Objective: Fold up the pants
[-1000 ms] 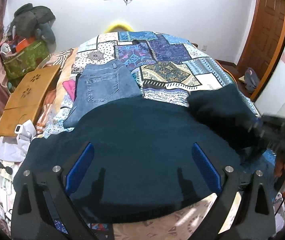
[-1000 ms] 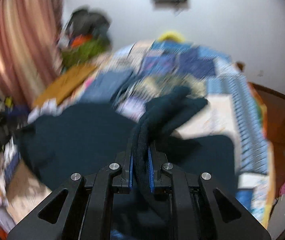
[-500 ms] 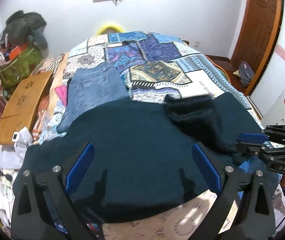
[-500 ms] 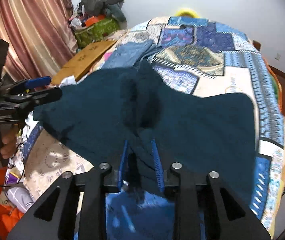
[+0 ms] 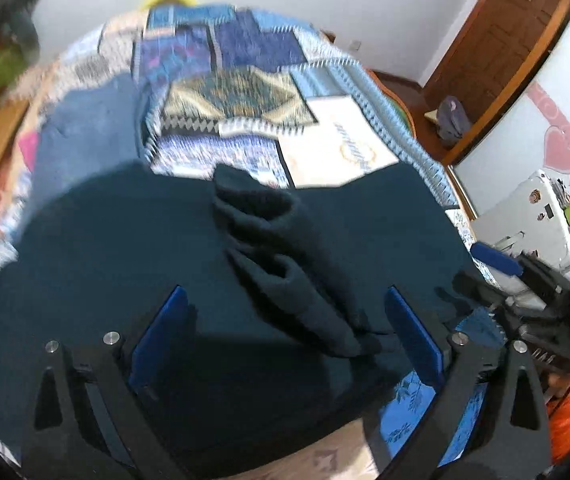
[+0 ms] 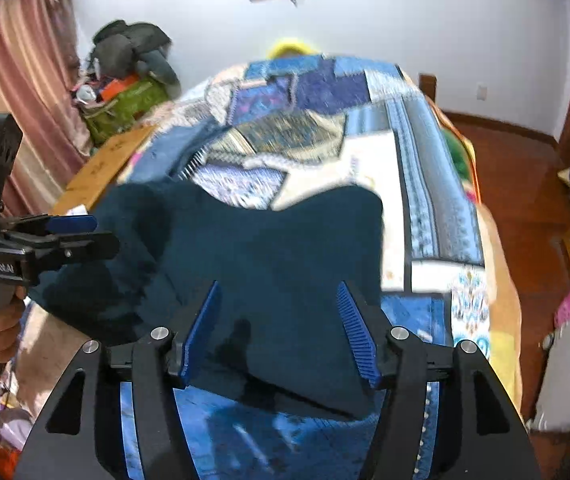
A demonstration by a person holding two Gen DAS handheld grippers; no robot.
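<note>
Now right gripper (image 6: 279, 328) fingers opening, nothing clamped; left gripper (image 5: 285, 336) fingers apart over dark pants (image 5: 125, 248).

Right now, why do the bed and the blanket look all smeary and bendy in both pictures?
Left wrist view: the camera seems to be moving, so the patchwork blanket smears, while the dark pants stay fairly clear. Right wrist view: the blanket blurs too, the curtain less. Both lenses are fisheye, so the door frame curves.
</note>
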